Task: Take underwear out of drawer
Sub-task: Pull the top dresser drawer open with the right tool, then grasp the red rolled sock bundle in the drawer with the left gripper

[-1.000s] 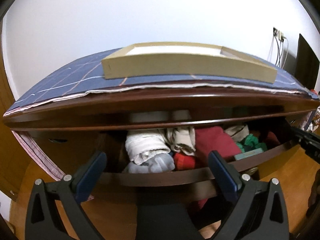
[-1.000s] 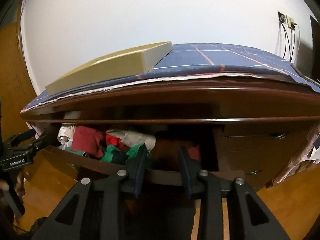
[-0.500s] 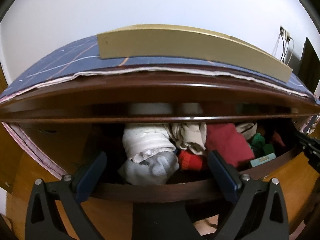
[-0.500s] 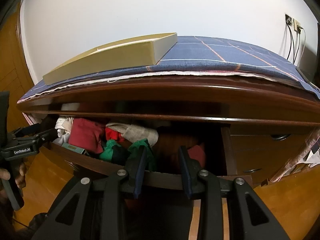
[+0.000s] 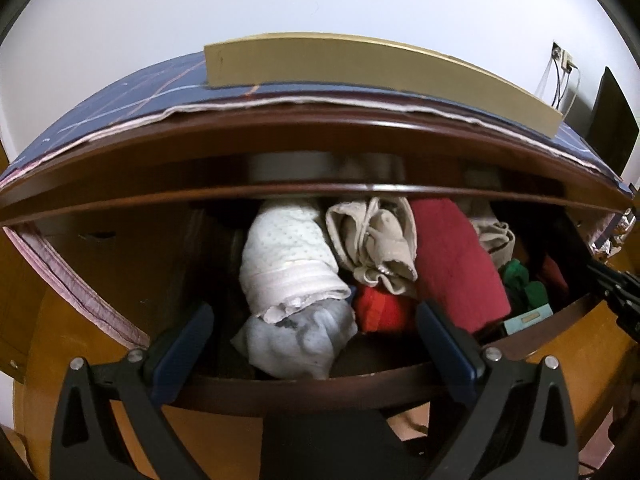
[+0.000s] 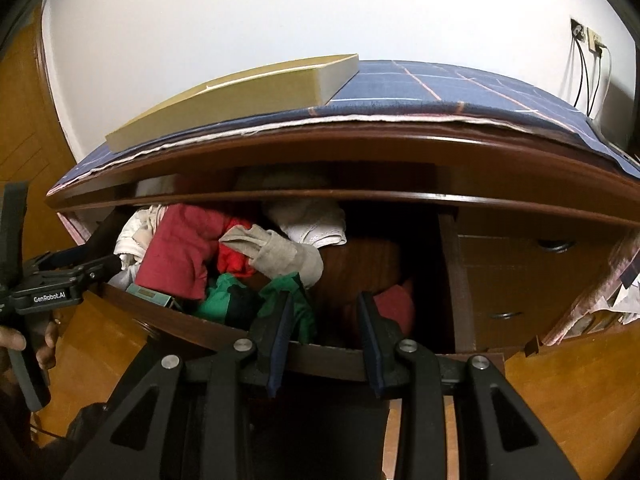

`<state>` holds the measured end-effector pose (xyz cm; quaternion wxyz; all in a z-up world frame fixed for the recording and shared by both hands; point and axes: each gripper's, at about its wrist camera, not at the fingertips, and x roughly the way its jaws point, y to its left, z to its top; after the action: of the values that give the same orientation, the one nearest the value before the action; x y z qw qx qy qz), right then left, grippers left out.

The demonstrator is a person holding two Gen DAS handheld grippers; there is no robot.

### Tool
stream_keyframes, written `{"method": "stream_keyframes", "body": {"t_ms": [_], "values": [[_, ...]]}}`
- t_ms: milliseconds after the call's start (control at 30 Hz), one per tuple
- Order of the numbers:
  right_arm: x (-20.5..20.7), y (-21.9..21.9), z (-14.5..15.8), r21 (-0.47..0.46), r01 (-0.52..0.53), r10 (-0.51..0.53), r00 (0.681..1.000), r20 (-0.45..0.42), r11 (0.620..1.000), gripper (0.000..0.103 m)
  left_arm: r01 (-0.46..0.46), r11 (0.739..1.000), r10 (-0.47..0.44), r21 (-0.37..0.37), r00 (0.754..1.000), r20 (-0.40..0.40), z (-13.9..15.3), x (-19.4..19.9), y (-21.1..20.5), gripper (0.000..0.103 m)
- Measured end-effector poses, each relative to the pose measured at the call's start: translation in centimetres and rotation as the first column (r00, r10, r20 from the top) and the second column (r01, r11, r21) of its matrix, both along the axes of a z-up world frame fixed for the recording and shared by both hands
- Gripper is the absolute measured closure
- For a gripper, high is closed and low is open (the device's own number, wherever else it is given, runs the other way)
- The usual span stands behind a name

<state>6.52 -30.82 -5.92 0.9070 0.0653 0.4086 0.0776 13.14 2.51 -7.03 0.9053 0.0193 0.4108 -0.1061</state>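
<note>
The dark wooden drawer (image 5: 304,392) stands pulled out, packed with rolled underwear. My left gripper (image 5: 314,308) hangs open and wide over its front rim, above a grey roll (image 5: 296,340). Behind that lie a white dotted roll (image 5: 288,256), a beige roll (image 5: 376,240), a bright red piece (image 5: 380,312) and a dark red piece (image 5: 452,264). My right gripper (image 6: 325,298) is narrowly open with nothing between its pads, over the drawer's right end. It sits beside a green piece (image 6: 228,300) and a red piece (image 6: 396,304).
A tan shallow box (image 6: 240,100) lies on the blue checked cloth (image 6: 440,88) covering the dresser top. A small teal box (image 5: 528,318) sits in the drawer. Closed drawers (image 6: 516,272) are to the right. A hand (image 6: 44,344) holds the left gripper. Wall sockets with cables (image 6: 588,40) are far right.
Both cameras have drawn closer to the drawer and sunk a little, so the clothes look larger and the tan box's inside is hidden. Neither gripper's jaws have changed.
</note>
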Motion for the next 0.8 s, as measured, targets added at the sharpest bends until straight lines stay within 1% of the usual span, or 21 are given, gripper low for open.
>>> {"method": "stream_keyframes", "body": {"t_ms": [333, 567, 700, 800], "values": [[-1.7, -0.5, 0.3, 0.009, -0.01, 0.011, 1.0, -0.006, 1.0, 0.067, 0.016, 1.0, -0.016, -0.007, 1.0, -0.015, -0.3, -2.8, 0.5, 0.0], [-2.0, -1.0, 0.7, 0.03, -0.034, 0.035, 0.998, -0.043, 0.999, 0.067, 0.035, 0.999, -0.035, 0.007, 0.999, -0.017, -0.5, -4.8, 0.9, 0.0], [-2.3, -1.3, 0.7, 0.044, -0.051, 0.054, 0.996, -0.066, 0.998, 0.067, 0.057, 0.997, -0.056, 0.046, 0.998, -0.029, -0.6, -5.5, 0.6, 0.0], [-2.3, -1.4, 0.6, 0.06, -0.064, 0.069, 0.994, -0.083, 0.996, 0.067, 0.069, 0.995, -0.068, 0.075, 0.998, -0.018, -0.6, -6.0, 0.2, 0.0]]}}
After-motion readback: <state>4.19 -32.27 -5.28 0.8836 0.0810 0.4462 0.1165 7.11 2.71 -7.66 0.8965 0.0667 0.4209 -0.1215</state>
